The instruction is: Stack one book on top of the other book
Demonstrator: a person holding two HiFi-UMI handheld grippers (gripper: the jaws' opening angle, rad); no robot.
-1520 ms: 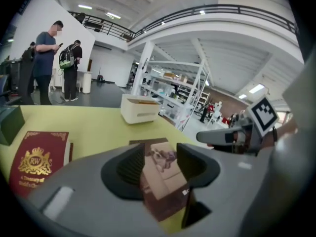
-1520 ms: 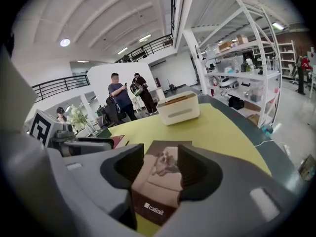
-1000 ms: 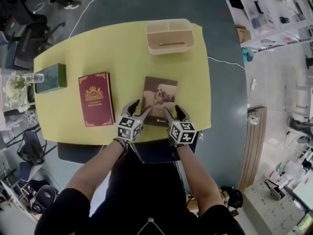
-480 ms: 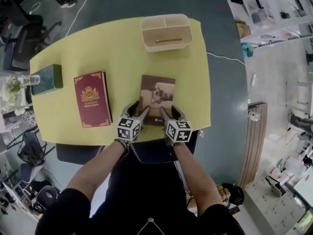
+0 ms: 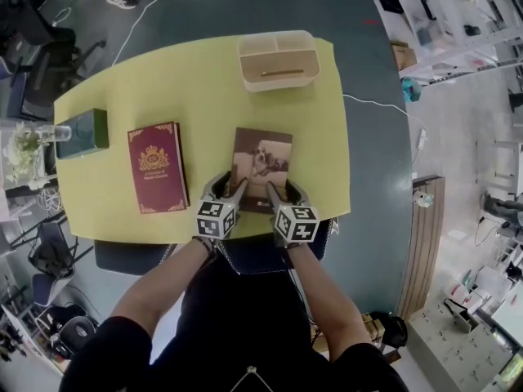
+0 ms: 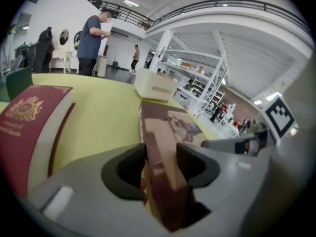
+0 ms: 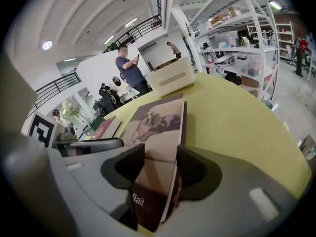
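A brown book (image 5: 261,163) with a dog photo on its cover lies on the yellow table (image 5: 204,88), close to the front edge. A red book (image 5: 157,178) with a gold crest lies flat to its left. My left gripper (image 5: 229,188) is at the brown book's near left corner, and my right gripper (image 5: 283,190) is at its near right corner. Both pairs of jaws are closing with the book between them. In the left gripper view the brown book's corner (image 6: 168,132) fills the gap of the left gripper (image 6: 160,157). In the right gripper view the book's edge (image 7: 158,122) sits inside the right gripper (image 7: 160,164).
A beige organiser tray (image 5: 279,60) stands at the table's far edge. A dark green box (image 5: 82,131) sits at the left end, beside a glass and white flowers (image 5: 29,149). Chairs and cables surround the table. People stand far off in both gripper views.
Both pairs of jaws have narrowed around the brown book's near corners. The hands have barely shifted, and both books lie where they were.
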